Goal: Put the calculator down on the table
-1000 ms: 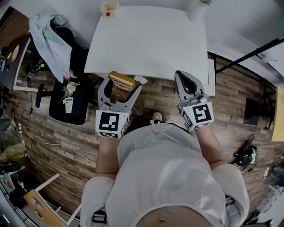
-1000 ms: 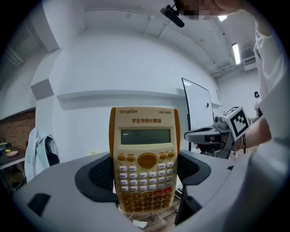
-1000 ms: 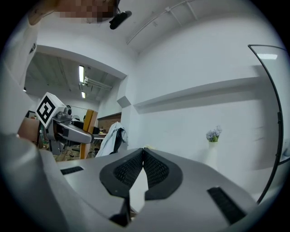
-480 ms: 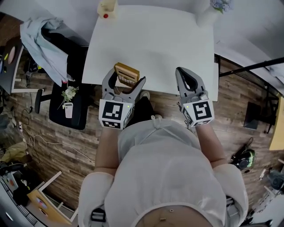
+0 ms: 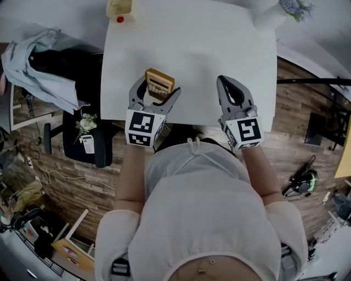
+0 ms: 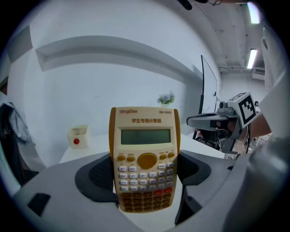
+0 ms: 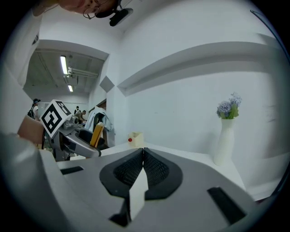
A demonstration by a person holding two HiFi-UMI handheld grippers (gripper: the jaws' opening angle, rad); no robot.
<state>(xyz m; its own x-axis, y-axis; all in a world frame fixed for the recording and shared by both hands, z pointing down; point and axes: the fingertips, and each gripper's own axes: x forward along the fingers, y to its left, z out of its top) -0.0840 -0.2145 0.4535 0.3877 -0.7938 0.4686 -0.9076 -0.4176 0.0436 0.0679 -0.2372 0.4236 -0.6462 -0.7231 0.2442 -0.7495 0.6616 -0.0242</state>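
Observation:
A tan calculator (image 5: 159, 83) (image 6: 144, 157) with a grey screen and white keys stands upright between the jaws of my left gripper (image 5: 155, 94), which is shut on its lower half. It hangs over the near edge of the white table (image 5: 192, 49). In the right gripper view the calculator (image 7: 96, 133) shows edge-on at the left. My right gripper (image 5: 230, 88) (image 7: 143, 152) is shut with nothing in it, jaw pads pressed together, over the table's near edge to the right.
A small cream box with a red button (image 5: 119, 9) (image 6: 77, 136) sits at the table's far left. A white vase with flowers (image 5: 271, 13) (image 7: 225, 138) stands at the far right. A chair with clothing (image 5: 49, 60) is left of the table.
Both grippers have moved forward from over the floor to over the table's near edge. The left one has carried the calculator along, still gripped.

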